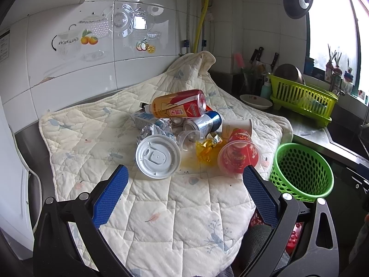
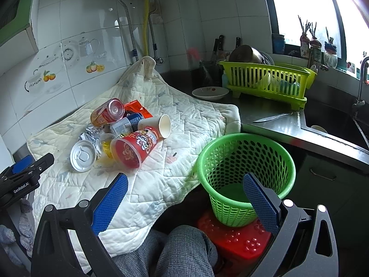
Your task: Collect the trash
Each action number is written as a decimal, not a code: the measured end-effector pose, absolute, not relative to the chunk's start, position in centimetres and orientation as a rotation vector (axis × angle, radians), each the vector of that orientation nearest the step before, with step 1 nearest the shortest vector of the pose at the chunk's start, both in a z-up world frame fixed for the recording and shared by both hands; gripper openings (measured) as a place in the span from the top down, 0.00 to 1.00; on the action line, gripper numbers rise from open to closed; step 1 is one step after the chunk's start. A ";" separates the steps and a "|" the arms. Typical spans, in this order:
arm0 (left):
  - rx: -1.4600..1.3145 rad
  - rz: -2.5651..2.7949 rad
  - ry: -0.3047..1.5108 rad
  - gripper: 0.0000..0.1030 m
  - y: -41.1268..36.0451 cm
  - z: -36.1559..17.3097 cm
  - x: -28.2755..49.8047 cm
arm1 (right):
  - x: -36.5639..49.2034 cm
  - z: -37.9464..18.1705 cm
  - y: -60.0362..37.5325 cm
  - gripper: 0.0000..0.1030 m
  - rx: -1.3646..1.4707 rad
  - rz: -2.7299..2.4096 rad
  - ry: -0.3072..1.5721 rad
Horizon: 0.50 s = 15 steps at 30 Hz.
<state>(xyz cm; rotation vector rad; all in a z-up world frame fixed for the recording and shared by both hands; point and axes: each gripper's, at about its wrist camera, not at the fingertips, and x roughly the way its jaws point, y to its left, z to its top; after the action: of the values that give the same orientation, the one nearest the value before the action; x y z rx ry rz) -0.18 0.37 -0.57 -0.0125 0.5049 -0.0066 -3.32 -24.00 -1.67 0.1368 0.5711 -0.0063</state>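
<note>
"GenRobot.AI" marks the left gripper [image 2: 32, 168]; both it and the right gripper [image 2: 185, 192], beside the green basket [image 2: 244, 154], are spread, empty.

Right claw [image 2: 185, 190] spread, empty — trash pile [image 2: 122, 130] on quilt [image 2: 161, 175], green basket [image 2: 245, 175] beside, seemingly empty.

Heap of trash [image 1: 191, 124] on a quilted cloth [image 1: 147, 207] spread over the counter against the wall. Mesh basket [image 2: 244, 173] on a stool [image 2: 233, 240], right of the cloth. Behind it, dish rack [image 2: 265, 80], with a bowl [image 2: 209, 93] to its left.
</note>
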 end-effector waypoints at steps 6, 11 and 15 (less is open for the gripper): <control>-0.018 -0.005 0.510 0.05 0.5 -0.7 -0.1 | -3.4 -1.7 -24.0 0.06 0.140 -0.004 0.572; -0.020 -0.003 0.510 0.05 0.6 -0.6 0.0 | -3.2 -1.8 -23.9 0.06 0.138 0.000 0.576; -0.021 -0.002 0.510 0.05 0.7 -0.6 -0.1 | -3.0 -1.9 -23.8 0.06 0.140 0.000 0.583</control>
<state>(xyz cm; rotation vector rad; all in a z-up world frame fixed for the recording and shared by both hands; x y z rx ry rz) -0.05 0.72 -0.59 -0.0209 0.5103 -0.0019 -3.04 -23.84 -1.89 0.1403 0.5827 -0.0001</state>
